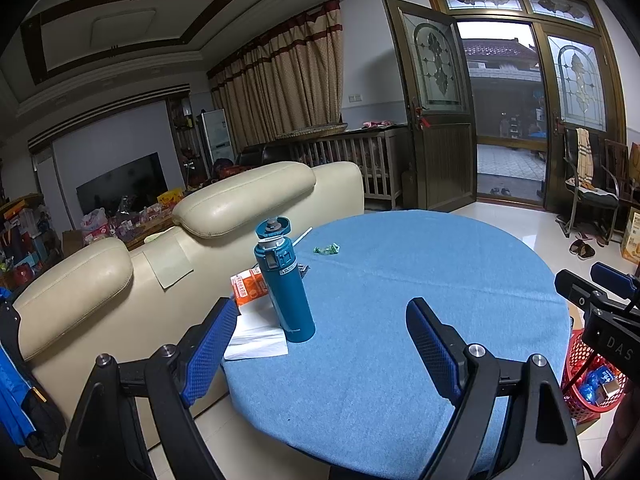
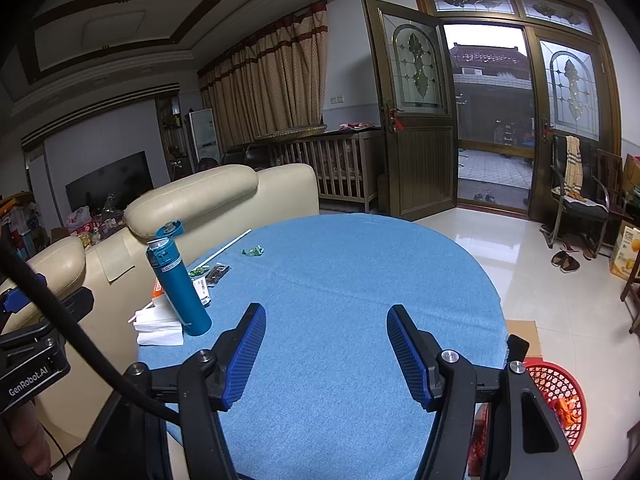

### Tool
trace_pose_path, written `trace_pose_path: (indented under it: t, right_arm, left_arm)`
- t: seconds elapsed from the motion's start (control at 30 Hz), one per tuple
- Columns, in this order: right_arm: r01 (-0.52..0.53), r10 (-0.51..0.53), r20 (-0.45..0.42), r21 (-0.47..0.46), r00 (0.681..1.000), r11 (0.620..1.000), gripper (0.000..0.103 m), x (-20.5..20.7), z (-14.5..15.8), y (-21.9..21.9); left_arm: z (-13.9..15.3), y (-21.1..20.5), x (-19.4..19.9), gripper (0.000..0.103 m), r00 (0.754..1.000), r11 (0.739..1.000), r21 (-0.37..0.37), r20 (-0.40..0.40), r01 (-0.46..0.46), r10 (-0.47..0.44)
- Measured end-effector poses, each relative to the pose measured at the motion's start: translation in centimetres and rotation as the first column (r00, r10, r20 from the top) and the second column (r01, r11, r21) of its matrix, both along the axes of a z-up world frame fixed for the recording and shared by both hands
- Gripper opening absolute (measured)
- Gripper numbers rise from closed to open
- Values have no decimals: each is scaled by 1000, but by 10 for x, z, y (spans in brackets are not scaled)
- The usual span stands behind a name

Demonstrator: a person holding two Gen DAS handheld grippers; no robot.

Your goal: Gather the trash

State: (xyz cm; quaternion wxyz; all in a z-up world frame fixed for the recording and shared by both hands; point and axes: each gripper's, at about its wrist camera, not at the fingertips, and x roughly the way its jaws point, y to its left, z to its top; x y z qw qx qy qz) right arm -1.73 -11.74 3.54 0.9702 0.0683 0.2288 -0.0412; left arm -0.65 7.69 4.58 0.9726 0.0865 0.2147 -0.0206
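Both the left gripper (image 1: 320, 340) and right gripper (image 2: 326, 344) are wide open and empty. Risk: reaching for the wrapper (image 1: 327, 249) at 11 o'clock may topple the bottle (image 1: 285, 280).

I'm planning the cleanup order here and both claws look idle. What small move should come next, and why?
Probably reach the left claw forward toward the green wrapper lying alone on the blue tablecloth. Both claws, the right claw too, are open and hold nothing. The wrapper lies clear of the blue bottle, and the red basket waits beside the table.
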Motion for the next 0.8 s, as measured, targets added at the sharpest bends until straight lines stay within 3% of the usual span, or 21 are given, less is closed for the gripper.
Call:
trace_pose_path:
  t: [0.8]
  right_arm:
    - [8,-8,-9,1,1000,1000,67,2,-3,-1]
  left_arm:
    - [-6,0,0,87,1000,1000,-3,-16,8,-8]
